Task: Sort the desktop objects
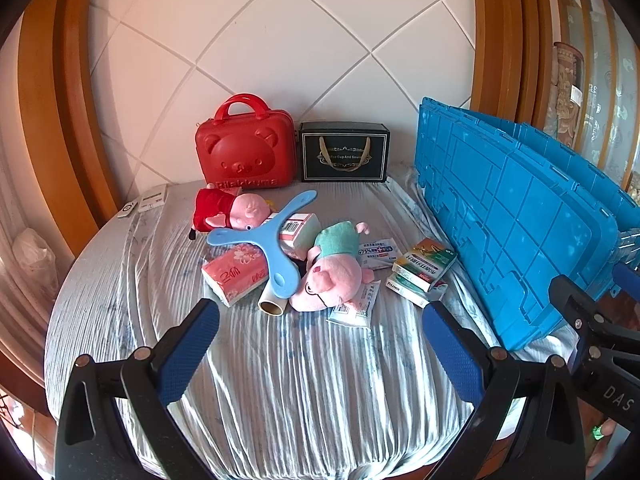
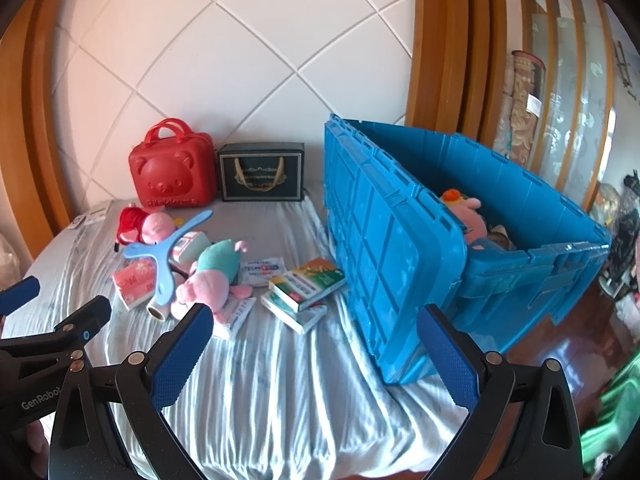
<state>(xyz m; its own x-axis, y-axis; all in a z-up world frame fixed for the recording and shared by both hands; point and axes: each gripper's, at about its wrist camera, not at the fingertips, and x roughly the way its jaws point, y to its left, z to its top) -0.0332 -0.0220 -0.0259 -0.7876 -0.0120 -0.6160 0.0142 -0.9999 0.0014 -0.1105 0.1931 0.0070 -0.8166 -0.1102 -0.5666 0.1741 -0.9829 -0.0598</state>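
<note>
On the cloth-covered table lie a pink pig plush in a green shirt, a pig plush in red, a light blue Y-shaped plastic piece, a pink tissue pack, a cardboard roll, wipe packets and stacked medicine boxes. The blue crate stands at the right and holds a pink plush. My left gripper and right gripper hover open near the table's front, both with nothing between the fingers.
A red bear-face case and a dark gift box stand against the tiled wall at the back. Two small white devices lie at the far left edge. Wooden frames flank the wall. A dark wood floor shows right of the crate.
</note>
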